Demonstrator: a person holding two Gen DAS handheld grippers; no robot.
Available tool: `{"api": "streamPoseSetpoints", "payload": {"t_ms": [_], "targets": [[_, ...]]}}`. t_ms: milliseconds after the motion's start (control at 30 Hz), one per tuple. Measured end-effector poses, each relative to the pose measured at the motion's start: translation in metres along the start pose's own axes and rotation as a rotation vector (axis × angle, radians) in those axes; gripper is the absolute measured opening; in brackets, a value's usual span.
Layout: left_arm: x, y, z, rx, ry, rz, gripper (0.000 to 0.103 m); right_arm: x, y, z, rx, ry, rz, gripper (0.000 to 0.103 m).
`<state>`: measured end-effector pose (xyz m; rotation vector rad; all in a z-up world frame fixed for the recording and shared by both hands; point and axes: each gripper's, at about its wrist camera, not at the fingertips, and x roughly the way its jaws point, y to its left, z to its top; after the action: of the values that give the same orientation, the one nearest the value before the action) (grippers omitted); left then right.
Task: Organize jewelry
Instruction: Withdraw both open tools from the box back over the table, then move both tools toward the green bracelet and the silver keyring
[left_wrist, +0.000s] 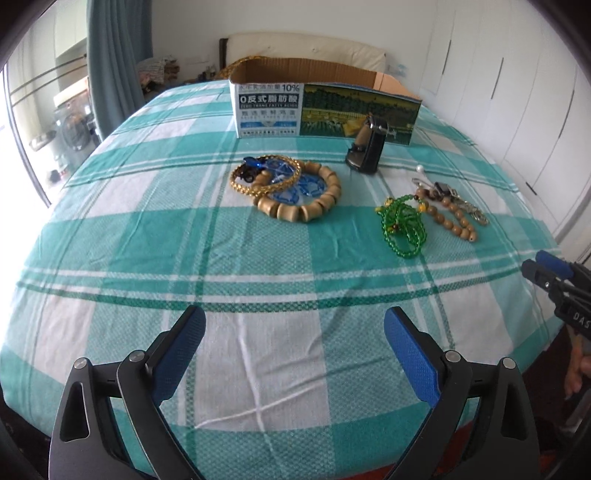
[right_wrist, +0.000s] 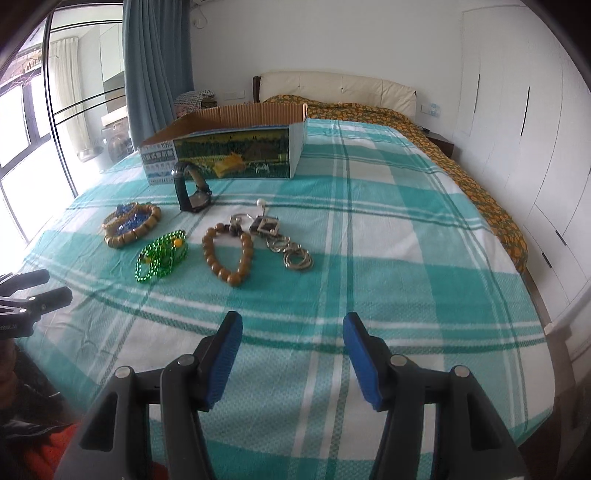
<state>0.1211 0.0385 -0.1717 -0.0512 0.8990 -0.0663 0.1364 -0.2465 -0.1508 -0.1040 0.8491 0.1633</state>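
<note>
Jewelry lies on a teal checked bedspread (left_wrist: 258, 350). A chunky wooden bead bracelet (left_wrist: 317, 206) overlaps a gold chain bracelet (left_wrist: 242, 186) and blue pieces (left_wrist: 306, 184). A green bead necklace (left_wrist: 404, 225), a brown bead bracelet (left_wrist: 452, 221) and metal key rings (left_wrist: 474, 212) lie to the right. A black watch (left_wrist: 369, 147) stands before an open cardboard box (left_wrist: 325, 110). They also show in the right wrist view: green necklace (right_wrist: 162, 254), brown bracelet (right_wrist: 229, 254), key rings (right_wrist: 295, 258), watch (right_wrist: 192, 188), box (right_wrist: 229, 151). My left gripper (left_wrist: 295, 332) and right gripper (right_wrist: 291, 338) are open, empty, near the front edge.
The bed's headboard (right_wrist: 332, 85) and an orange patterned cover (right_wrist: 480, 184) lie behind and to the right. White wardrobe doors (right_wrist: 517, 129) run along the right. A curtain (right_wrist: 159, 66) and window are at the left. The right gripper shows at the right edge in the left wrist view (left_wrist: 546, 273).
</note>
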Motion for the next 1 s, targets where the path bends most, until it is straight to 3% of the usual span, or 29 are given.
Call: {"api": "streamPoseSetpoints", "payload": {"t_ms": [233,600,1000], "targets": [[0.015,-0.011,-0.01,0.032,0.0,0.059,0.098,0.009,-0.003,-0.021,0.006,0.001,-0.031,0.058],[0.016,-0.01,-0.012,0.023,-0.025,0.068,0.103,0.012,-0.001,-0.024,-0.007,-0.047,-0.038,0.069],[0.014,-0.01,-0.014,0.022,-0.031,0.065,0.103,0.012,0.0,-0.026,0.006,-0.054,-0.045,0.072]]}}
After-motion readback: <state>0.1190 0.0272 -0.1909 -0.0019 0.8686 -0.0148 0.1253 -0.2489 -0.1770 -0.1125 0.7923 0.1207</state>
